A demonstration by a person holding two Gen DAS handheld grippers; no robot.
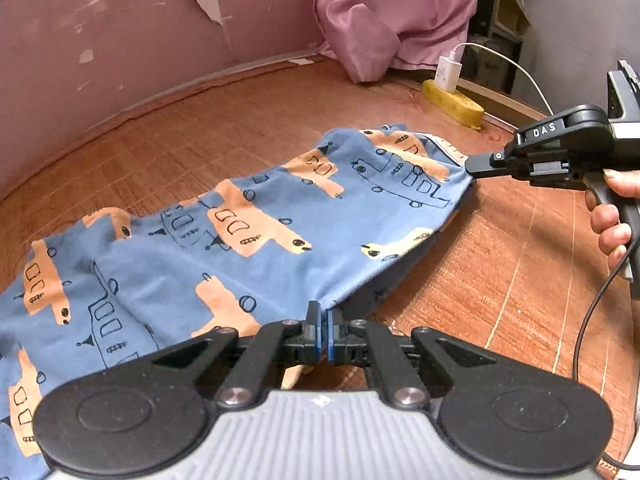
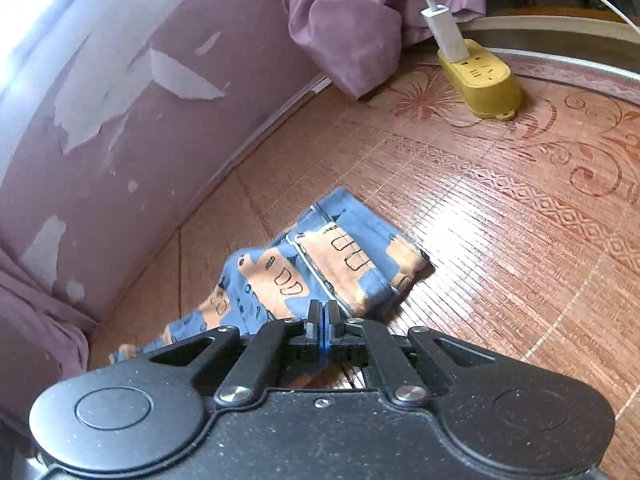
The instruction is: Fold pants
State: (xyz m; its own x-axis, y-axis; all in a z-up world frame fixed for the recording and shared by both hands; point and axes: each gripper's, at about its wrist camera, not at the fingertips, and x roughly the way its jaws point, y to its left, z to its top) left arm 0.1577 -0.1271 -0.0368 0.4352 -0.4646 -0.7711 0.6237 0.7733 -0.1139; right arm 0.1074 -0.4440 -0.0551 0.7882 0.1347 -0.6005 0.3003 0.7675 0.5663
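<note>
From my left wrist, my left gripper (image 1: 323,326) has its fingers clamped on an edge of the pants (image 1: 224,240), blue with orange truck prints. The cloth runs away from me across the mat (image 1: 500,248), lifted and taut along the near-right edge, slack and rumpled on the left. At the far end my right gripper (image 1: 474,168) pinches another corner of the same edge, with my hand (image 1: 612,216) on its trigger. I judge that I am carrying one edge over to make a fold. To do it well I should keep both grippers level and the span between them tight, so the edge lands straight. I should also move them together, not one ahead of the other.

From my right wrist, the right fingers (image 2: 316,322) are pressed together, and cloth lies right at their tips; I take it the hem is nipped there, though the bite itself is partly hidden. Beyond them a stitched end of the pants lies doubled on the mat. The strip (image 2: 484,84) and charger (image 2: 444,32) sit well apart, near the curtain (image 2: 352,20), so they should not snag. I should lower the edge onto the layer beneath, match the corners, and only then let go.
</note>
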